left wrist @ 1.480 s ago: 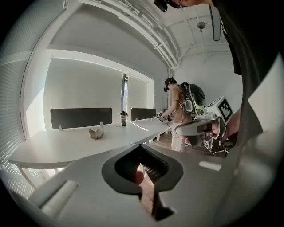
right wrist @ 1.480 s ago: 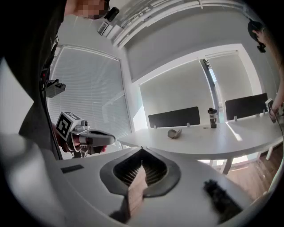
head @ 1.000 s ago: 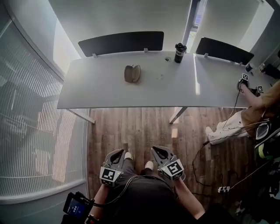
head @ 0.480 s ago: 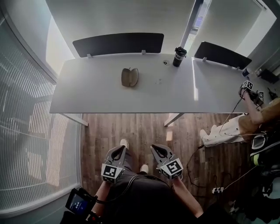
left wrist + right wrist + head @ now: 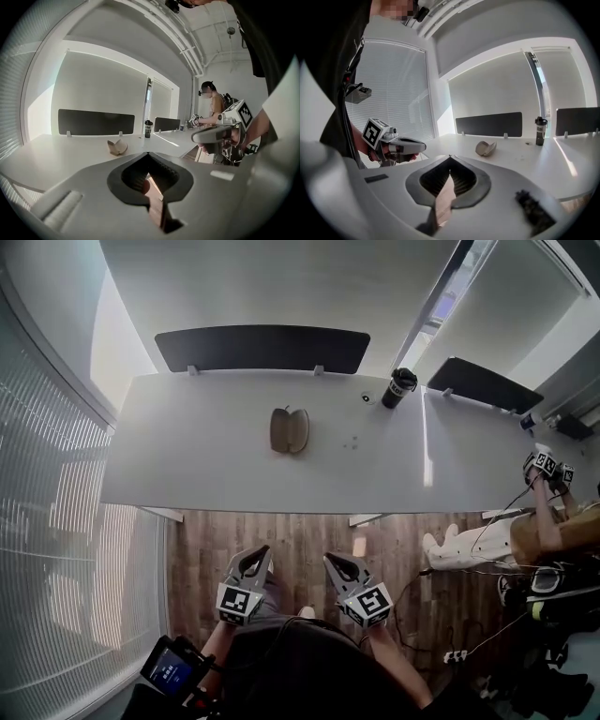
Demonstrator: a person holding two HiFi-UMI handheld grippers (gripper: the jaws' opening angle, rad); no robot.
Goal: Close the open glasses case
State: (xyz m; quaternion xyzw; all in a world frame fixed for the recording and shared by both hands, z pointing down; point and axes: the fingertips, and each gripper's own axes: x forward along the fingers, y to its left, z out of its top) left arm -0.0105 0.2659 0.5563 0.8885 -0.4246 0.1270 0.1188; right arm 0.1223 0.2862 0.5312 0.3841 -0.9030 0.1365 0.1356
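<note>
Lying open on the desk (image 5: 187,456), the case (image 5: 289,430) is not yet closed, so the whole job is left. The left claw (image 5: 260,552) and right claw (image 5: 331,561) are held low, well apart from it, each pinched together and empty.

Probably office: desks (image 5: 187,460), divider screens (image 5: 262,349)
</note>
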